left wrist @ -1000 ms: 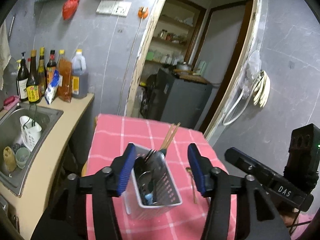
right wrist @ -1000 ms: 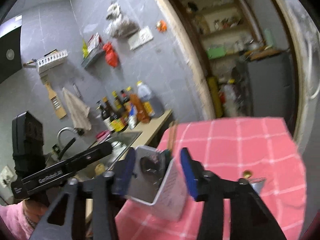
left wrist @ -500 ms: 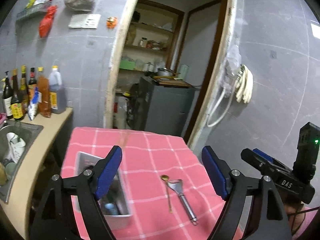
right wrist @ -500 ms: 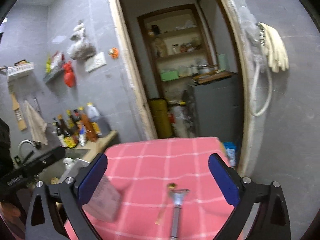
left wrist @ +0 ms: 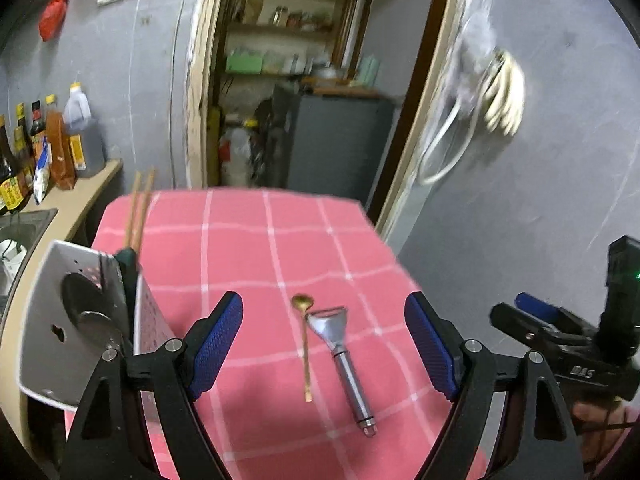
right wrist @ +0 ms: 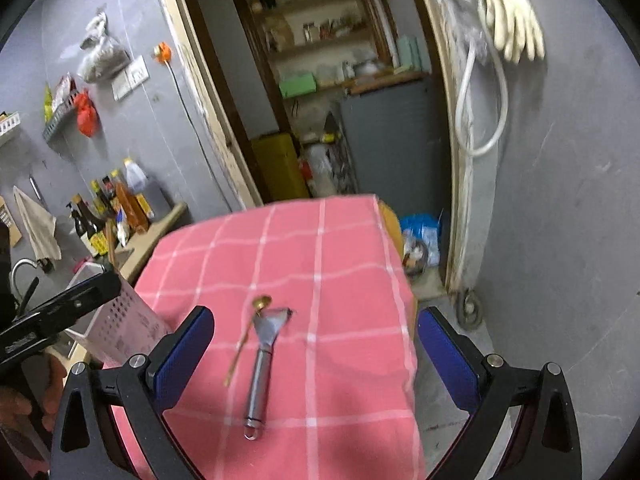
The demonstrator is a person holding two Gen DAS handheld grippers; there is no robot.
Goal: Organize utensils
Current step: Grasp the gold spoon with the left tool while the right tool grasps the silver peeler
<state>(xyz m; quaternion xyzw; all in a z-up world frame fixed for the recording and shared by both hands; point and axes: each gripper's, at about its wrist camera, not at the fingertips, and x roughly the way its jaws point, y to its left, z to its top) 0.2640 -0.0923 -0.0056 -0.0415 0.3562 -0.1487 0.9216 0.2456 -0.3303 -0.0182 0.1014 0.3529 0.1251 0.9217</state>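
Both tongs have swung off the white caddy (left wrist: 76,320), which now sits at the desk's (left wrist: 248,248) left edge instead of between the left tongs' (left wrist: 324,344) pads. "DAS" reads inverted on the right tongs (right wrist: 316,356). Both gape wide, empty, above the gold spoon (left wrist: 305,344) and steel peeler (left wrist: 344,356).

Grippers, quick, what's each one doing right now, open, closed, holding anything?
Left gripper: open, holding nothing, above the gold spoon and peeler.
Right gripper: open, holding nothing.

Spoon (left wrist: 305,344), peeler (left wrist: 345,364), caddy (left wrist: 80,324) on tablecloth (left wrist: 248,248)
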